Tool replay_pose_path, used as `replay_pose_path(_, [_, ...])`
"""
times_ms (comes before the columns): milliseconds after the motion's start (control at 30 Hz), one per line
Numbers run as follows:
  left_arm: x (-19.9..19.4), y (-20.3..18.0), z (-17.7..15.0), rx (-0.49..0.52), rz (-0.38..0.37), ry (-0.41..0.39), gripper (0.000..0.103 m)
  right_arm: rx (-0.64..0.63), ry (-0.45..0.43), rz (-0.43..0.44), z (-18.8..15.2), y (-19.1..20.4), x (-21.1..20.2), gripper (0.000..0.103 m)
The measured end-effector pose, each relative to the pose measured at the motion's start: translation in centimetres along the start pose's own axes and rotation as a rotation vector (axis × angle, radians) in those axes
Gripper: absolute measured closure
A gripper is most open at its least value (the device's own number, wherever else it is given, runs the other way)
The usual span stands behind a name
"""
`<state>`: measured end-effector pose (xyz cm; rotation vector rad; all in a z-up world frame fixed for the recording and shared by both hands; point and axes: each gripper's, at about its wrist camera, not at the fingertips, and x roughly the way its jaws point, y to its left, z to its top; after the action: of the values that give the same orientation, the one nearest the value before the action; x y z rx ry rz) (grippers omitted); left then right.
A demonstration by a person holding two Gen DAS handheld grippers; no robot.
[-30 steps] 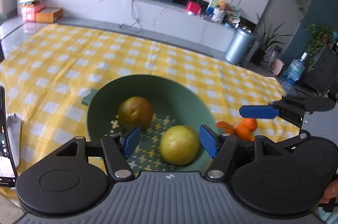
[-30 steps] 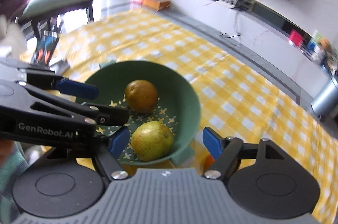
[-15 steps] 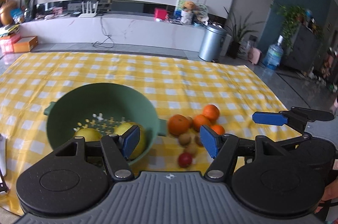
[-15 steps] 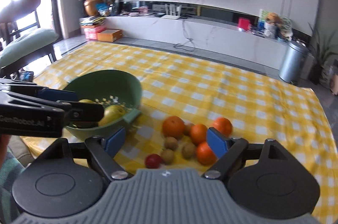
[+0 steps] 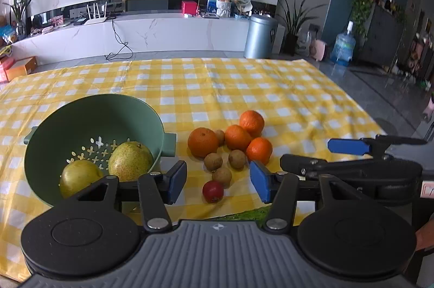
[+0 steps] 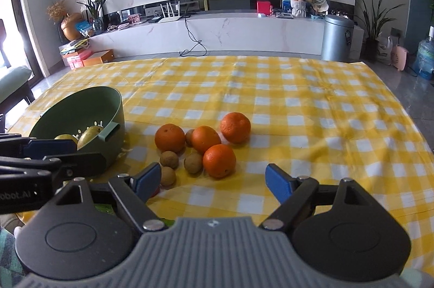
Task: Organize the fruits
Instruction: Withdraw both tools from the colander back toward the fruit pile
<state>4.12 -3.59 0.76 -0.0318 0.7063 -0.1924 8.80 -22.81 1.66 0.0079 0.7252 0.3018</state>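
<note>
Both views now swinging off the green colander [image 5: 92, 125] onto loose oranges [image 5: 203, 142] beside it; two pears [image 5: 130, 164] sitting inside; left gripper [image 5: 218, 182] closing on nothing, right gripper [image 6: 208, 183] spread, empty, lining up next pick

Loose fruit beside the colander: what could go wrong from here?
The oranges and small brown fruits touch in a tight cluster, so gripping one may send its neighbours rolling. The left gripper, jaws closing with nothing gripped, sits close to the right gripper; they might collide.
</note>
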Motion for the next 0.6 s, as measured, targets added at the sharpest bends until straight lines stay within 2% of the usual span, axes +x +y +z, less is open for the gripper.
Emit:
replay_pose_path(100, [0.5,0.0,-0.3,0.002,0.01,-0.01,0.045,0.033,0.016,0.001,0.0,-0.6,0.7,0.022])
replay_pose_path(333, [2.3,0.4,-0.8,-0.007,-0.024,0.029,0.05,0.1,0.04,0.005,0.2,-1.3,2.2,0.024])
replay_pose_path(467, [3.3,0.7,-0.9,-0.016,-0.043,0.035,0.05,0.136,0.064,0.026,0.3,-1.7,3.3,0.035])
replay_pose_path(600, [4.6,0.6,-1.0,-0.025,-0.06,0.057,0.05,0.175,0.072,0.046,0.5,-2.0,4.4,0.04])
